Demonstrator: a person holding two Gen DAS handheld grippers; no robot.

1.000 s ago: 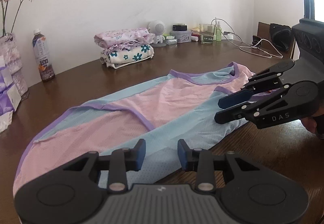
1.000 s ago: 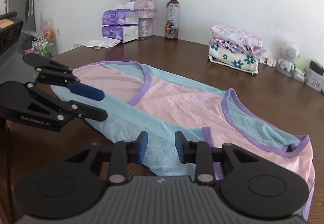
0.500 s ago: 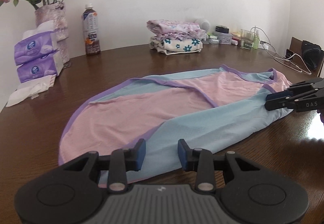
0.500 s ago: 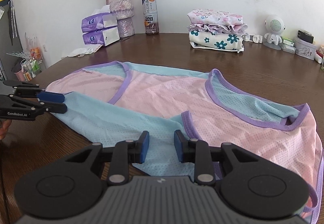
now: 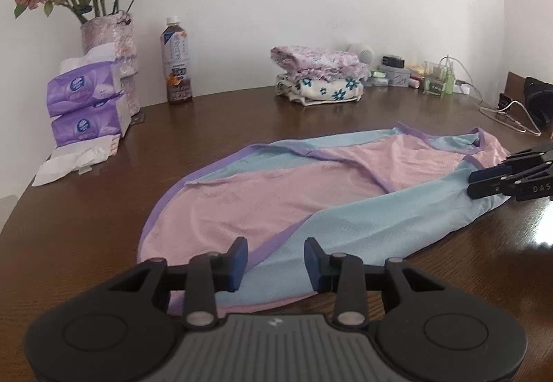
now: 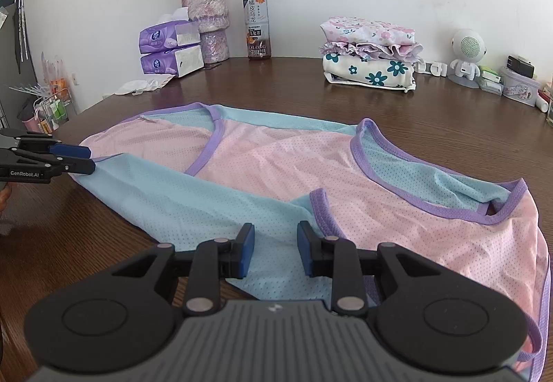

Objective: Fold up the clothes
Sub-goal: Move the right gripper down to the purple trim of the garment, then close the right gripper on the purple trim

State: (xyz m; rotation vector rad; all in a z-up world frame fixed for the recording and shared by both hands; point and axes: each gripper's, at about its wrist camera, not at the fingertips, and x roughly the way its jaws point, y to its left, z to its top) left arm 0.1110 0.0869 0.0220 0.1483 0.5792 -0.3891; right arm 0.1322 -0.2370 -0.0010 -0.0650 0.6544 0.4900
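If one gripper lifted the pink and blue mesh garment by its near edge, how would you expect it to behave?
The garment would probably droop limply, since it lies flat with soft wrinkles. Its thin, perforated mesh suggests that it is light. It may slide easily on the smooth wooden table.

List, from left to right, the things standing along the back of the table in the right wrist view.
tissue packs → flower vase → tea bottle → stack of folded clothes → small white robot figure
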